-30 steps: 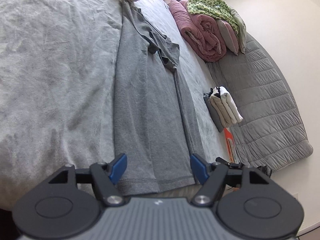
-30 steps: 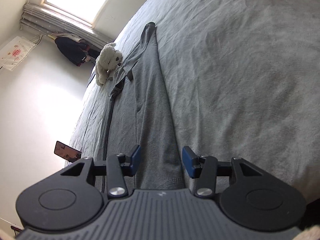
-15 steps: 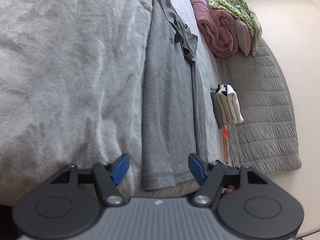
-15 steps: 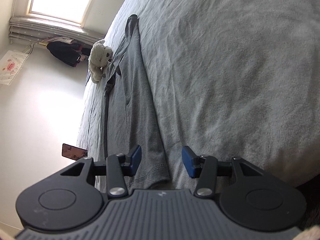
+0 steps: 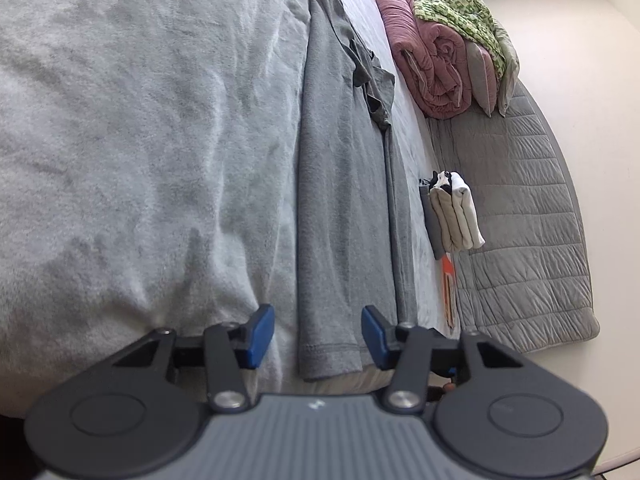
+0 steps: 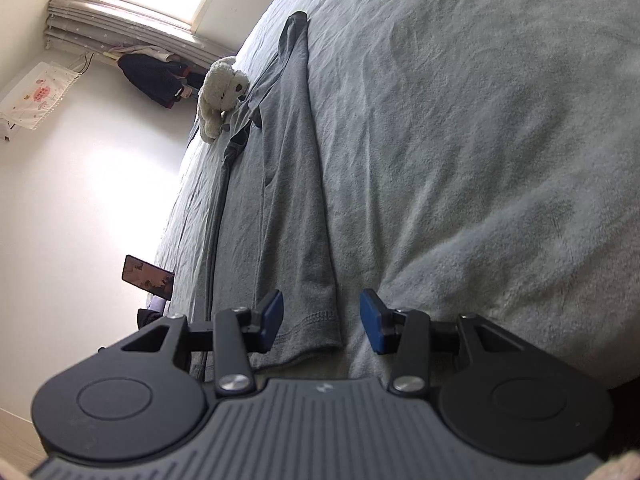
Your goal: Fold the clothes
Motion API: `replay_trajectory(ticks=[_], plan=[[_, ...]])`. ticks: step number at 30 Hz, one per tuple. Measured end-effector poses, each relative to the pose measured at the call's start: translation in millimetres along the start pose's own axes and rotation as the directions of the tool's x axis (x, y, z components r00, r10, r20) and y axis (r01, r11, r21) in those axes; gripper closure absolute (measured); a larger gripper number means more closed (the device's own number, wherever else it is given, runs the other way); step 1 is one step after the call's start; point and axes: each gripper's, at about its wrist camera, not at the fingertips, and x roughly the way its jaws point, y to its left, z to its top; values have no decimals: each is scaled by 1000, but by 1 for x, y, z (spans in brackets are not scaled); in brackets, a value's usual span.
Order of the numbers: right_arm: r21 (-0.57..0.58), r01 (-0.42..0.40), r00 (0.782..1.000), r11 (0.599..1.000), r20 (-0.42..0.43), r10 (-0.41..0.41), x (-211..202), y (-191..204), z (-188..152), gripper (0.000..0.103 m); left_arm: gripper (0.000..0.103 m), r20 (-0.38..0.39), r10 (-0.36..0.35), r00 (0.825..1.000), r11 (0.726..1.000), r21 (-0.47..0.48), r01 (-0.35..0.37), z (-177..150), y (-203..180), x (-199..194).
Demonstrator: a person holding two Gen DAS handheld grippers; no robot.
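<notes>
**Both tongs at the hem, shirt running straight away**

Nearest, lower centre of each wrist view: the left tongs [image 5: 318, 336] and right tongs [image 6: 322, 322] each straddle one corner of the hem of the grey shirt [image 5: 340, 200], which lies flat on the bed [image 5: 140, 140]. Both sets stand at middling width and are closing; cloth sits between the blue pads but they do not press it yet. In the left view the hem corner sits toward the right pad; in the right view, toward the left pad.

The shirt's long axis runs from the tongs up the frame, collar at the far end. Both hands look equally near the hem.

Farther off: a folded pile [image 5: 456, 212], rolled pink bedding [image 5: 428, 64], and a white plush toy [image 6: 220, 96] by the collar.
</notes>
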Motion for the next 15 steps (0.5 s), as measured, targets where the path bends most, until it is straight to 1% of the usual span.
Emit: replay_trajectory(ticks=[5, 8, 11, 13, 15], plan=[[-24, -21, 999, 999, -42, 20, 7, 3, 0, 58, 76, -81, -2, 997, 1000, 20, 4, -4, -1, 17], [-24, -29, 998, 999, -55, 28, 8, 3, 1, 59, 80, -105, -12, 994, 1000, 1, 12, -3, 1, 23], [-34, -25, 997, 999, -69, 23, 12, 4, 1, 63, 84, -126, -16, 992, 1000, -2, 16, -4, 1, 29], [-33, -27, 996, 999, -84, 24, 14, 4, 2, 67, 85, -138, -20, 990, 1000, 1, 20, -4, 0, 32], [-33, -29, 995, 999, -98, 26, 16, 5, 3, 68, 86, -146, -21, 989, 1000, 4, 22, -4, -1, 35]])
